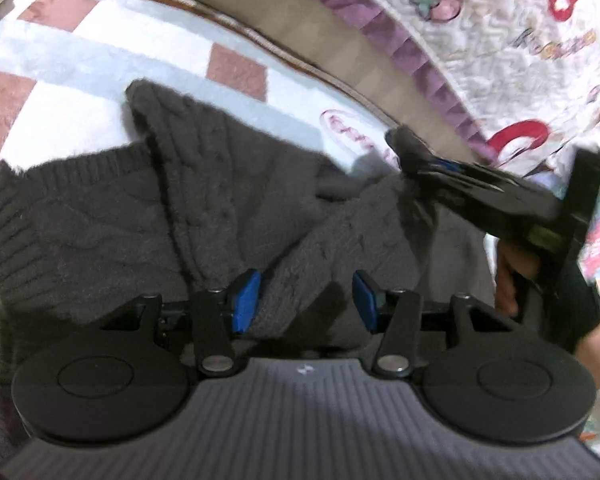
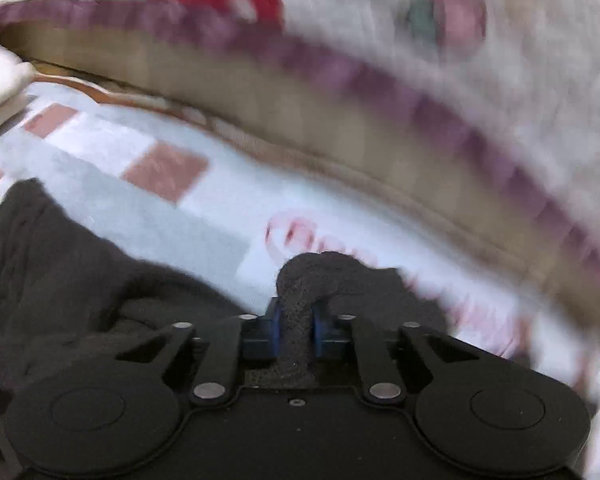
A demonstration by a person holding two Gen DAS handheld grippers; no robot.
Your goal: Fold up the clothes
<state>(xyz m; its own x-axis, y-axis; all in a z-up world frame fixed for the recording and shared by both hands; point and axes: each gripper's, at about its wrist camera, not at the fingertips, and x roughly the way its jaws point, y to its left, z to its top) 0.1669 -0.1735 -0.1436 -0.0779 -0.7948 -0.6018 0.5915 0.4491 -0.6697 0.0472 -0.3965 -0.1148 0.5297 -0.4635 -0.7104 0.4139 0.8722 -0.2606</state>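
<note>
A dark grey cable-knit sweater [image 1: 100, 220] lies crumpled on a checked blanket, its ribbed hem at the left and a sleeve folded up over the body. My left gripper [image 1: 306, 300] hovers low over the sweater's middle. Its blue pads [image 1: 246, 300] stand apart with a ridge of knit lying between them, not pinched. My right gripper [image 2: 296, 320] is shut on a bunched fold of the sweater [image 2: 60, 280], which bulges out above the pads. In the left wrist view the right gripper [image 1: 412, 148] holds that fabric lifted at the sweater's right side.
The blanket [image 1: 80, 60] is white and pale blue with pink squares. Behind it run a beige band [image 1: 260, 20] and a white quilt [image 1: 500, 40] with purple trim and red prints. A person's hand [image 1: 508, 280] grips the right tool. The right wrist view is motion-blurred.
</note>
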